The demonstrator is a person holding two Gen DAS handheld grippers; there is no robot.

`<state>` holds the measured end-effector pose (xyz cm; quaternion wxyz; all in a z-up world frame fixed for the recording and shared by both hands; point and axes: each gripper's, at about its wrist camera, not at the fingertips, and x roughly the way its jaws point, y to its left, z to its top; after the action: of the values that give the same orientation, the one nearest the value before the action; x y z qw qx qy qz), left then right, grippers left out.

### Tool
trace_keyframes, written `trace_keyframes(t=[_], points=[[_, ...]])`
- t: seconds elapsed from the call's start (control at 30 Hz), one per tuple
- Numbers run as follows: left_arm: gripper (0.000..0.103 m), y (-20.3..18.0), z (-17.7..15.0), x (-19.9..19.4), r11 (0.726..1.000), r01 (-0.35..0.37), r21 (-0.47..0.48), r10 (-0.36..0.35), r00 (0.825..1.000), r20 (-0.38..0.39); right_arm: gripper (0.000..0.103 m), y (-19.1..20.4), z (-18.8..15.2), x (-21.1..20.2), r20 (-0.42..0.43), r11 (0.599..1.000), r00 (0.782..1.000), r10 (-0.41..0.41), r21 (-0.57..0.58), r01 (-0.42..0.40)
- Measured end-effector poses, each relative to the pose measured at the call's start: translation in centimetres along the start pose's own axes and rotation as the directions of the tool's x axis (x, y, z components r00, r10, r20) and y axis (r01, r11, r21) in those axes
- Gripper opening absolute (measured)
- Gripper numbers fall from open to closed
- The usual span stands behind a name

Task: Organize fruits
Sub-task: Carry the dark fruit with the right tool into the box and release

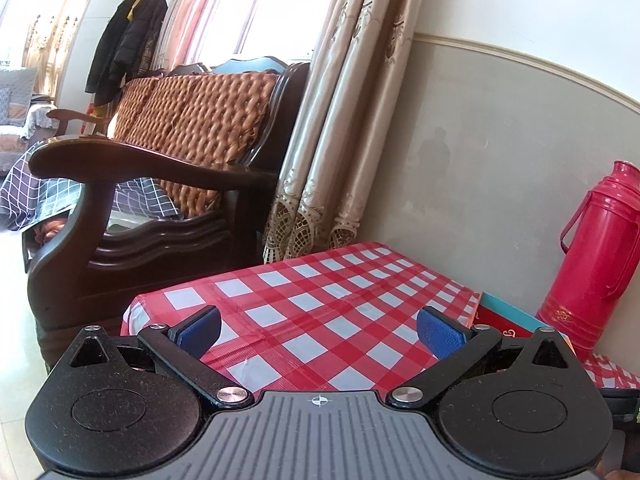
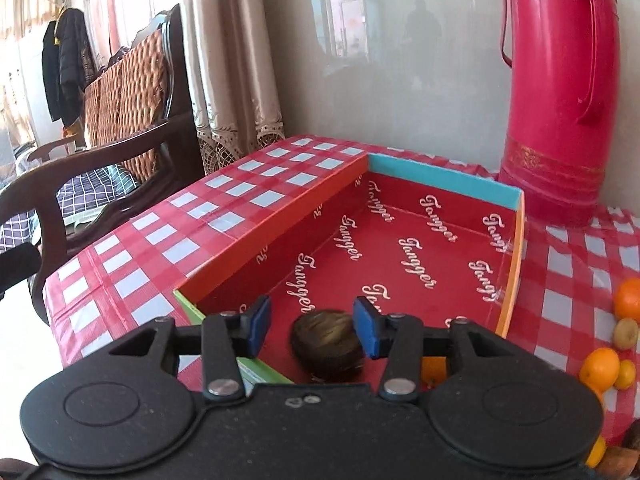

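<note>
In the right wrist view an open red cardboard box (image 2: 516, 240) printed with white script lies on the checkered table. A brown, blurred kiwi (image 2: 326, 342) sits in the box's near end, between the blue pads of my right gripper (image 2: 314, 330), which is open and does not touch it. Oranges (image 2: 600, 368) and small yellow-green fruits (image 2: 626, 332) lie on the cloth to the right of the box. My left gripper (image 1: 318, 330) is open and empty above the cloth, left of the box (image 1: 508, 316).
A tall red thermos (image 2: 560, 92) stands behind the box near the wall; it also shows in the left wrist view (image 1: 588, 264). A dark wooden sofa (image 1: 132, 208) with an orange cushion stands left of the table. Curtains (image 1: 340, 140) hang behind the table corner.
</note>
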<state>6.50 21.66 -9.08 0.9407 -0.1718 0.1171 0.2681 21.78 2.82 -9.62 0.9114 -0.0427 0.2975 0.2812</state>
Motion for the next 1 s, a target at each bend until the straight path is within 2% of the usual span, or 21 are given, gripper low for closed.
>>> trace_keyframes(t=[0.07,0.13,0.17,0.2,0.27,0.33,0.4,0.5,0.63,0.73,0.83,0.93,0.97,1.0], points=[[0.103,-0.2,-0.1,0.0,1.000,0.001,0.008,-0.001,1.000,0.000,0.040,-0.1,0.0,-0.7,0.018,1.000,1.000,0.002,0.004,-0.002],[0.103,-0.5,-0.1,-0.1,1.000,0.004,0.019,-0.004,1.000,0.004,0.051,-0.2,0.0,-1.7,0.051,1.000,0.999,0.004,0.008,-0.004],[0.103,-0.7,-0.2,-0.1,1.000,0.008,0.026,-0.008,1.000,0.003,0.069,-0.4,0.0,-2.7,0.080,1.000,0.997,-0.005,0.005,0.005],[0.103,-0.8,-0.2,-0.2,0.999,0.012,0.031,-0.012,1.000,0.002,0.081,-0.4,-0.1,-3.5,0.107,1.000,0.994,-0.019,-0.002,0.019],[0.103,-1.3,-0.2,-0.3,0.999,0.021,0.046,-0.021,1.000,0.001,0.081,-0.9,-0.7,-5.9,0.174,0.997,0.983,-0.060,-0.026,0.066],[0.103,-2.0,-0.4,-0.5,0.997,0.034,0.073,-0.034,0.999,0.005,0.083,-1.8,-1.2,-7.6,0.201,0.994,0.975,-0.095,-0.027,0.103],[0.103,-2.8,-0.5,-0.8,0.993,0.051,0.104,-0.052,0.999,0.010,0.093,-3.3,-1.8,-9.5,0.227,0.989,0.964,-0.142,-0.006,0.147],[0.103,-4.3,-0.8,-1.4,0.982,0.101,0.157,-0.105,0.994,0.014,0.097,-6.2,-3.0,-12.2,0.265,0.970,0.933,-0.242,0.047,0.239],[0.103,-6.9,-1.3,-2.3,0.955,0.169,0.244,-0.179,0.984,0.019,0.097,-10.1,-5.5,-15.2,0.296,0.911,0.861,-0.413,0.113,0.397],[0.103,-9.0,-1.9,-3.4,0.922,0.227,0.313,-0.245,0.969,0.021,0.097,-13.0,-7.5,-16.3,0.248,0.833,0.796,-0.553,0.179,0.523],[0.103,-11.5,-2.7,-4.6,0.876,0.297,0.380,-0.323,0.946,0.005,0.097,-15.3,-9.4,-17.4,0.221,0.772,0.742,-0.633,0.247,0.585],[0.103,-14.5,-3.6,-6.0,0.828,0.369,0.422,-0.386,0.921,-0.048,0.097,-16.3,-11.1,-18.3,0.227,0.726,0.692,-0.686,0.283,0.627],[0.103,-15.6,-4.0,-6.4,0.806,0.397,0.438,-0.409,0.910,-0.072,0.097,-16.6,-11.6,-18.6,0.227,0.710,0.674,-0.703,0.288,0.643],[0.103,-17.0,-4.6,-6.8,0.779,0.429,0.457,-0.435,0.895,-0.099,0.097,-16.8,-11.9,-18.8,0.227,0.703,0.667,-0.709,0.290,0.649]])
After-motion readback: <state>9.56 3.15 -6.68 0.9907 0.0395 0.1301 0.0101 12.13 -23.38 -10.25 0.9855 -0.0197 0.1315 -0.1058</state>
